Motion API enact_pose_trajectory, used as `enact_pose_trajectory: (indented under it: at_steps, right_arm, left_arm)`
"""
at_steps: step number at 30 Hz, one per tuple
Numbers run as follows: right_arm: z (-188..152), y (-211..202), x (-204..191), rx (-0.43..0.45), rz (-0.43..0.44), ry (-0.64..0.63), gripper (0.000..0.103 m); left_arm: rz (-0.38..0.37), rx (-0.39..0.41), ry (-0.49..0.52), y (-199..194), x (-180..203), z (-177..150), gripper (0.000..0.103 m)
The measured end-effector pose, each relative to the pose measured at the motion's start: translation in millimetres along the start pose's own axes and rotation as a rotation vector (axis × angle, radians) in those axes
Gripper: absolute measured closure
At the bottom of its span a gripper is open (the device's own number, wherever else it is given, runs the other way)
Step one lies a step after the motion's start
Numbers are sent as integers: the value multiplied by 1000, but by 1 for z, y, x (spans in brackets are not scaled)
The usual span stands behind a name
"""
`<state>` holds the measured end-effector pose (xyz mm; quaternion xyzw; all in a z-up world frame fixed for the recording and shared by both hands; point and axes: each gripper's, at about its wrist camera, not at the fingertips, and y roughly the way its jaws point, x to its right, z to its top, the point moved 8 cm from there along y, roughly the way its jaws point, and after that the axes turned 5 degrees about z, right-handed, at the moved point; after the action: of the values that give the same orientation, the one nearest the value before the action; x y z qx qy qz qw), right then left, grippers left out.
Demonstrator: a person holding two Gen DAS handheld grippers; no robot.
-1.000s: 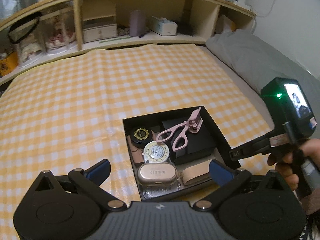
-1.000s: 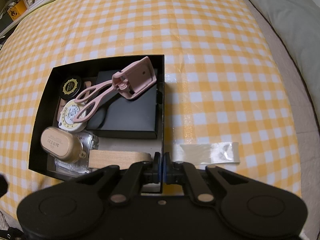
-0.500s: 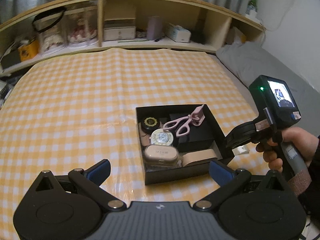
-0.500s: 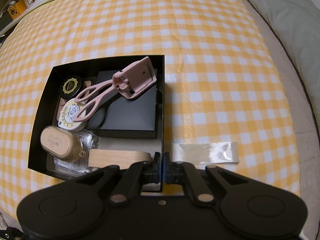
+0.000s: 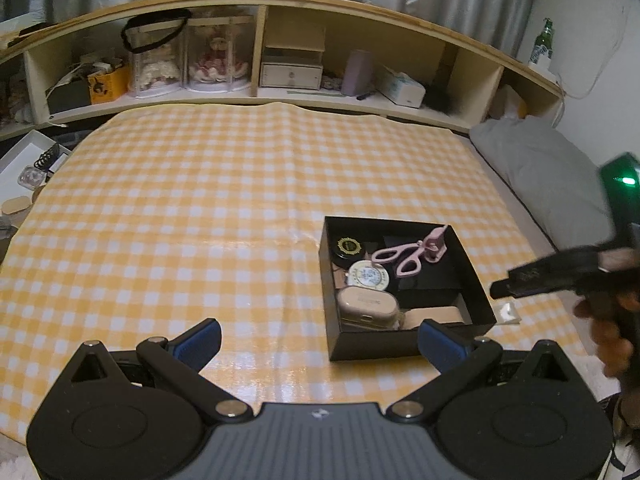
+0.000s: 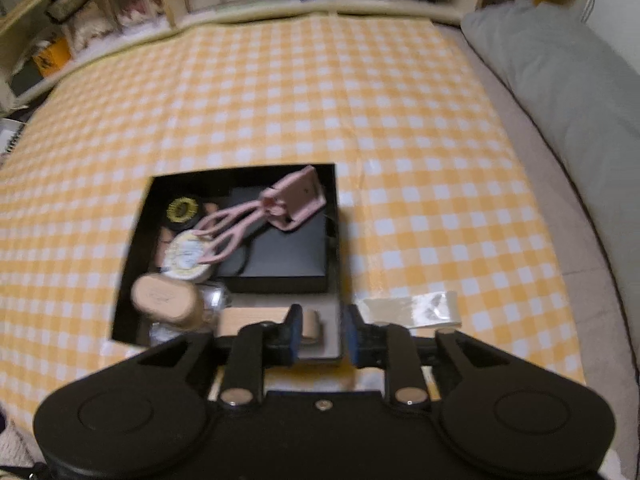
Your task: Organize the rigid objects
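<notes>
So the right gripper (image 6: 320, 334) has just let go: a second ago its jaws were pinched flat on the near right wall of the black box (image 6: 335, 208), and now they're opening with nothing pressed between the pads, the box's corner just sitting below the gap. It's also lifted off, and the view has pulled back and gone blurry.

The left gripper (image 5: 318, 346) hangs wide open and empty above the checkered bed cover (image 5: 200, 220), near the box's front left.

Inside the box: pink eyelash curler (image 6: 264, 216) lying across a flat black case (image 6: 280, 248), a beige earbud case (image 6: 164, 300), a round white tin (image 6: 186, 254), a black jar with a gold label (image 6: 182, 211) and a wooden piece (image 6: 256, 318) at the front.

A clear plastic sleeve (image 6: 412, 308) lies just right of the box. My guess: the box has been placed and the sorting is basically finished.
</notes>
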<state>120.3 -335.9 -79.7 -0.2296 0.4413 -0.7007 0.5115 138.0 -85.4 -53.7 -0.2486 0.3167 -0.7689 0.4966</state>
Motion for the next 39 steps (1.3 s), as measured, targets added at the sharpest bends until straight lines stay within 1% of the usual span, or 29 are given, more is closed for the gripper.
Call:
enact_pose_trajectory:
  at_steps: [4,6,9,11,13,16,18,19,21,25,27,30,33,39]
  right_arm:
    - [-13,-37,-9,58,10,4,65]
    - [-23,-53,-13,86,8,12,55]
    - [-39,-72,-16,128,-9,19,49]
    - [-49,-84,-15,156,-29,22,46]
    - [-57,-92,-16,188,-49,26,44]
    - [-66,-103,-16,246,-81,22,37]
    - [-71,-112,-16,280,-103,8,29]
    - [-72,-112,-19,290,-107,1,27]
    - [-77,-117,-20,311,-114,-8,19]
    - [-80,-123,-21,364,-130,-8,13]
    - [-81,-126,-22,393,-136,-2,7]
    - [-83,-128,-22,423,-143,-2,3]
    - [-85,-132,-23,455,-158,-5,1]
    - [-91,-141,-28,516,-173,-14,0]
  left_arm:
    - [5,23,9,-6,-2,0,0]
    - [5,31,15,-9,-1,-1,0]
    - [6,41,20,-13,-1,-3,0]
    - [7,47,21,-15,-1,-4,0]
    - [9,55,24,-18,-1,-6,0]
    - [16,71,29,-22,-1,-8,0]
    - [19,82,31,-25,-1,-9,0]
    - [21,84,32,-26,-1,-10,0]
    - [26,85,29,-27,-3,-12,0]
    - [33,85,22,-29,-7,-16,0]
    - [34,89,19,-29,-8,-17,0]
    - [30,99,16,-31,-9,-18,0]
    - [36,111,20,-33,-8,-18,0]
    - [43,139,25,-38,-7,-17,0]
